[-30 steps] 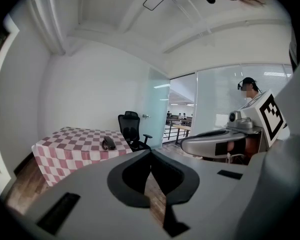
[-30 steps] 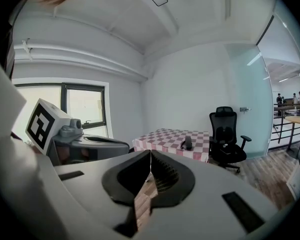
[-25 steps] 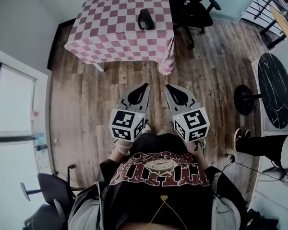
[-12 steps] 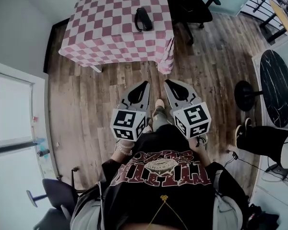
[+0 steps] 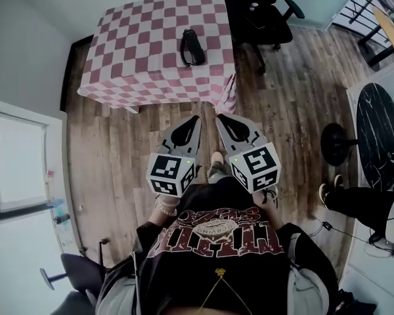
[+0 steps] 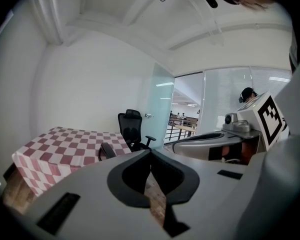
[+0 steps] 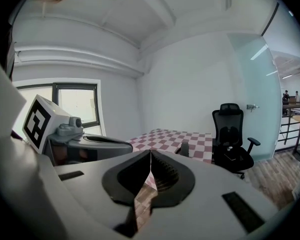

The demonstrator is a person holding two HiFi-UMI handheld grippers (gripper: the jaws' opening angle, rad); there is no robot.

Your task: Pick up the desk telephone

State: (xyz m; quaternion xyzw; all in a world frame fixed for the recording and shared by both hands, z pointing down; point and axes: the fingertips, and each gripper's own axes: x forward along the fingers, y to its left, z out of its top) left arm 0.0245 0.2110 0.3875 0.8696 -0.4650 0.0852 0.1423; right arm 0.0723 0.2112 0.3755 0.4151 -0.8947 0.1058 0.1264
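The black desk telephone [image 5: 192, 46] lies on a table with a pink and white checkered cloth [image 5: 131, 58] at the top of the head view. Both grippers are held side by side over the wooden floor, short of the table's near edge, pointing at it. My left gripper [image 5: 197, 118] has its jaws together with nothing between them. My right gripper [image 5: 218, 117] is shut and empty too. The left gripper view shows the telephone [image 6: 106, 150] just left of the jaw tips. In the right gripper view the telephone [image 7: 184, 148] sits just right of them.
A black office chair [image 5: 259, 12] stands right of the table. A round dark table [image 5: 381, 126] is at the far right, with a seated person's legs [image 5: 361, 202] below it. Another chair [image 5: 79, 274] is at the lower left. A window [image 5: 13, 156] runs along the left wall.
Both grippers have moved forward together and the checkered table with the telephone now lies closer to their tips. Both stay shut.
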